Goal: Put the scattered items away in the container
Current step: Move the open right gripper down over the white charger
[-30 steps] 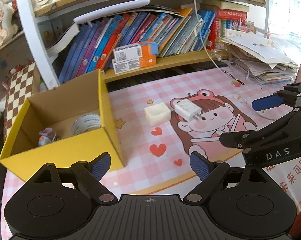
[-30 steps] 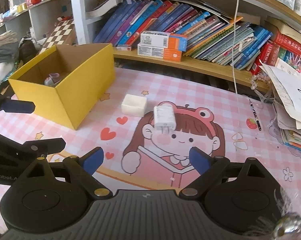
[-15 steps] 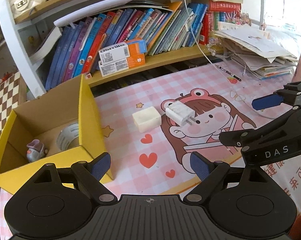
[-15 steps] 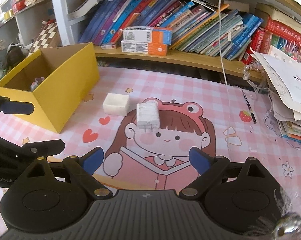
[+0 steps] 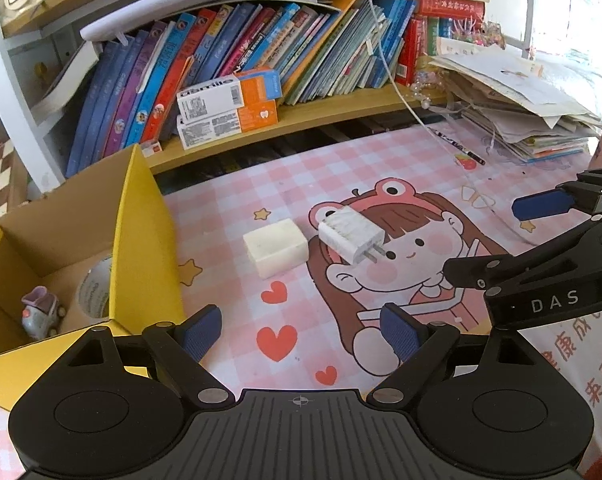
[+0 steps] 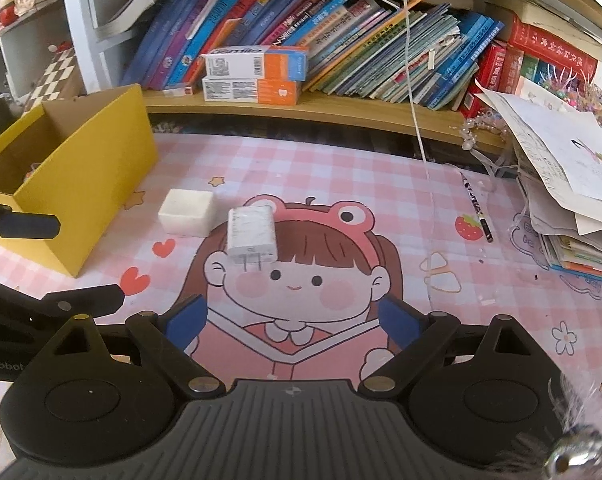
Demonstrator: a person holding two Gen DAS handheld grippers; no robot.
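A cream block [image 5: 275, 252] [image 6: 186, 211] and a white plug charger [image 5: 351, 239] [image 6: 251, 231] lie side by side on the pink mat, apart from both grippers. The yellow cardboard box [image 5: 143, 248] [image 6: 85, 184] stands at the left; it holds a tape roll [image 5: 93, 291] and a small toy car [image 5: 41, 314]. My left gripper [image 5: 301, 330] is open and empty, in front of the block. My right gripper [image 6: 293, 320] is open and empty, in front of the charger; it also shows in the left wrist view [image 5: 549, 240].
A bookshelf [image 6: 341, 110] with books and two toothpaste boxes [image 6: 257, 76] runs along the back. A paper pile [image 6: 561, 184] sits at the right. A pencil [image 6: 476, 206] and a hanging white cable [image 6: 415, 100] are near it.
Both grippers have moved forward and to the right; the box has slid left in view, and the block and charger appear closer and more central. Both stay open.
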